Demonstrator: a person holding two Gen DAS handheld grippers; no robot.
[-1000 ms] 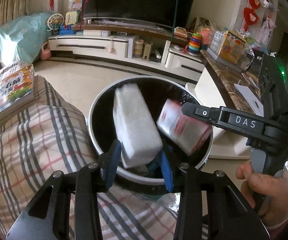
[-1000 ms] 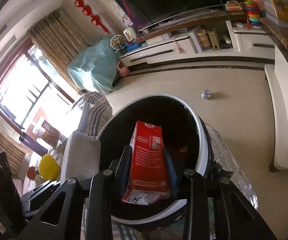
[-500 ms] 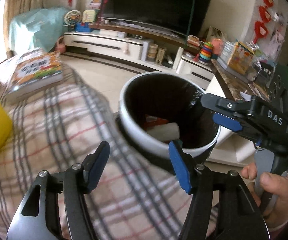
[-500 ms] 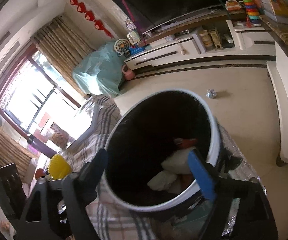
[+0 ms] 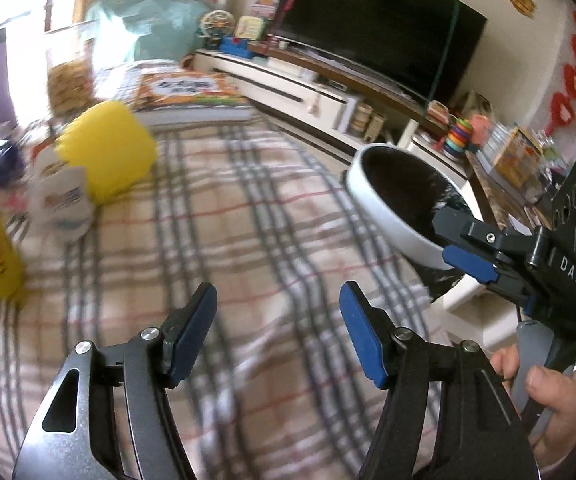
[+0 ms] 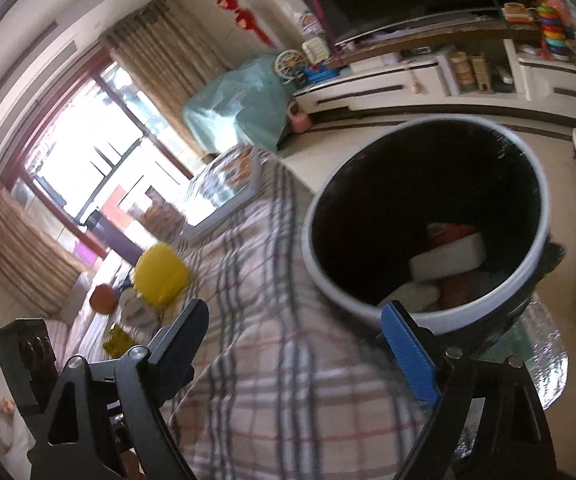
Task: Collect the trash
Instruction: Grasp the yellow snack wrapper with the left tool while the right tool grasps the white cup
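So both loads are gone now: the white foam block point(image 6: 446, 258) and the red carton point(image 6: 448, 230) we were carrying a second ago sit inside the round black bin with the white rim point(image 6: 424, 320). Our left tongs point(image 5: 275, 326) are apart and empty over the plaid-covered counter point(image 5: 247, 216); our right tongs point(image 6: 300, 340) are opening wider, nothing between them. More clutter waits, like the yellow ribbed cup point(image 5: 105, 146) and a white packet point(image 5: 61, 204) beside it, so probably those next.

Blurred clutter point(image 5: 27, 184) beyond yellow sponge point(image 5: 107, 152)
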